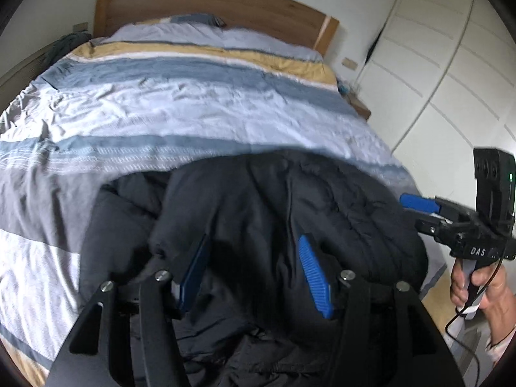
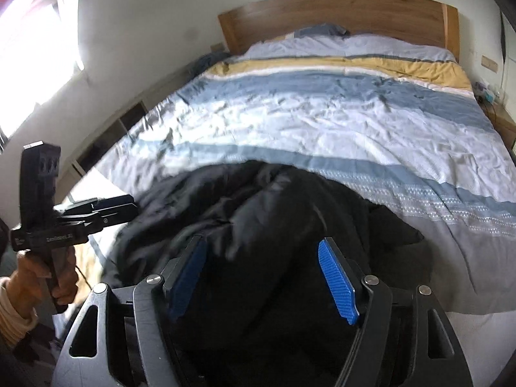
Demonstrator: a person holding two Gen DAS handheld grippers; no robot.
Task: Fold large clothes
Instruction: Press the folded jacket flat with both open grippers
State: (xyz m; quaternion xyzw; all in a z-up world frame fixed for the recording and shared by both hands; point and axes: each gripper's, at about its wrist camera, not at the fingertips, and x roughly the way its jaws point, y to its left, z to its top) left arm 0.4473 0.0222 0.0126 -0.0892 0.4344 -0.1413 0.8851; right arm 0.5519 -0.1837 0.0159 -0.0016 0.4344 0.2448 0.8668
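Note:
A black puffy jacket (image 1: 258, 200) lies bunched at the foot of the bed, also in the right wrist view (image 2: 264, 213). My left gripper (image 1: 254, 251) is open, its blue pads (image 1: 312, 274) spread with jacket fabric bulging between and beneath them. My right gripper (image 2: 262, 258) is open too, its blue pads (image 2: 337, 277) wide apart over the jacket. The right gripper also shows at the right edge of the left wrist view (image 1: 409, 203), pointing at the jacket's right side. The left gripper shows at the left of the right wrist view (image 2: 122, 206).
The bed (image 1: 193, 103) has a striped blue, white, grey and yellow duvet and a wooden headboard (image 1: 225, 3). White wardrobe doors (image 1: 451, 64) stand to the right. A low shelf (image 2: 106, 135) and a bright window (image 2: 35, 32) are on the left. A nightstand (image 2: 503, 122) sits at far right.

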